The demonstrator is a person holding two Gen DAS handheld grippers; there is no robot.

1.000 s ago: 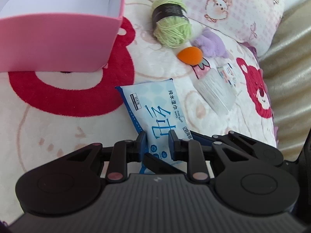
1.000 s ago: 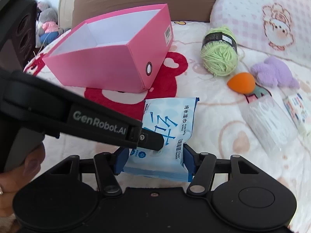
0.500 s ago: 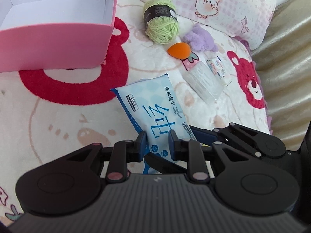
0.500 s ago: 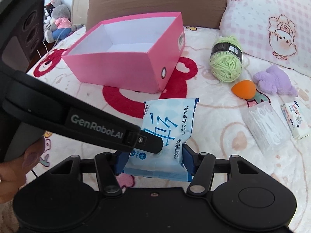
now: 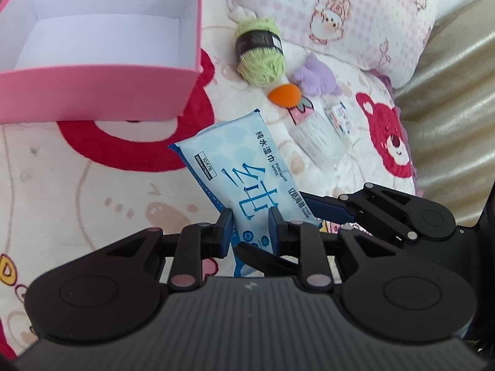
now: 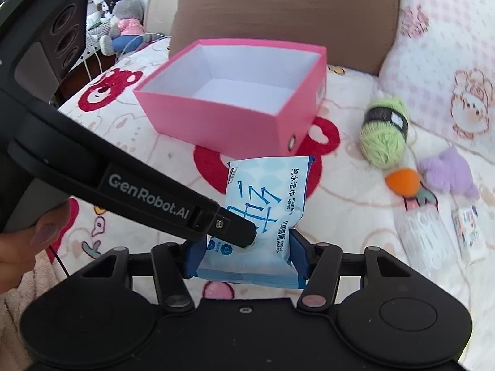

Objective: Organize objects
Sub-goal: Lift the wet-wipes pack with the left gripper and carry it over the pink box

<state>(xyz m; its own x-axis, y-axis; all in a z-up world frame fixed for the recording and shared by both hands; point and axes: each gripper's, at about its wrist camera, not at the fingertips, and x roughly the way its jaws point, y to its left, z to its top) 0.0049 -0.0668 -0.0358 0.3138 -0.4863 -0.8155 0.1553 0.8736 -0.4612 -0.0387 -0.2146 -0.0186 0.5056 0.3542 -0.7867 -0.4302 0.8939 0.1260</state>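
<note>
The wipes pack has risen off the bed since a second ago, clamped by both the left gripper and the right gripper. It hangs just before the empty pink box, likely its destination.
</note>
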